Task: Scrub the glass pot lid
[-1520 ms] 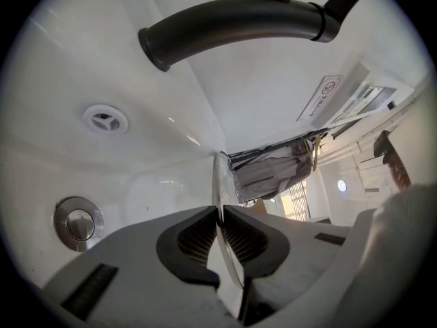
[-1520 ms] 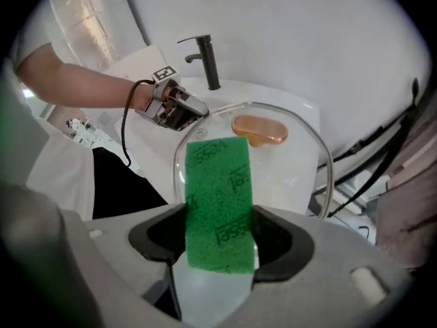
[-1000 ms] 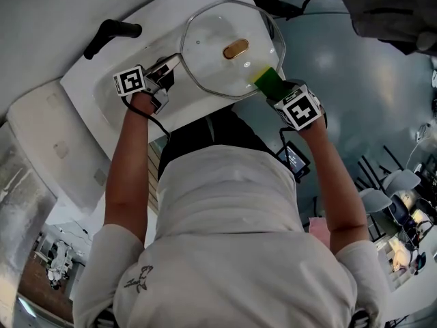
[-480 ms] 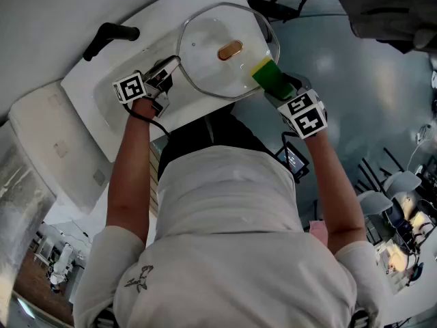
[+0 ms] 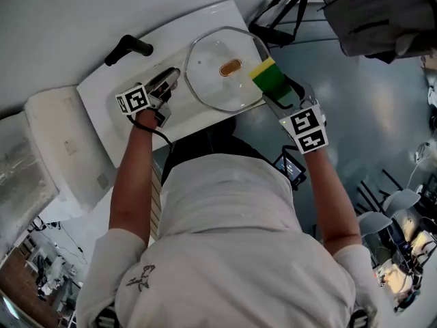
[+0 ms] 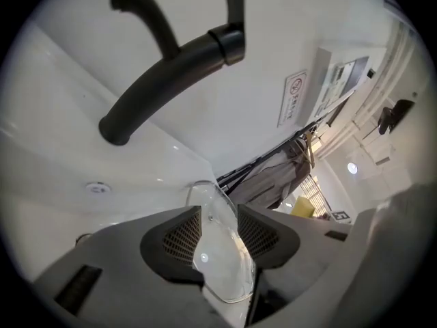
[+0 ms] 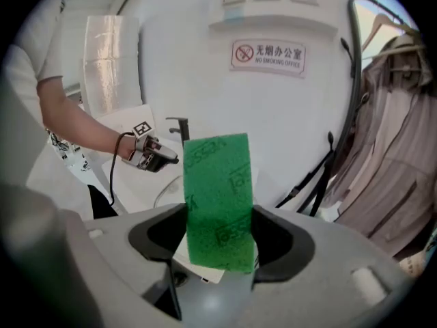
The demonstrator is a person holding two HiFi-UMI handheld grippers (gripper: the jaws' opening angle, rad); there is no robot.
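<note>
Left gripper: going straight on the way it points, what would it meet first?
The lid: its rim stands between the left gripper's jaws, which have just been opening. Beyond it, probably the sink wall.

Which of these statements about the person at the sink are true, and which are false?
1. The right gripper is shut on a green sponge. True.
2. The left gripper clamps the glass lid tightly. False: its jaws have just been opening and stand apart, with the lid's rim between them but not pressed.
3. The glass lid has a black knob. False: its knob is gold-coloured.
4. A black tap arches over the white sink. True.
</note>
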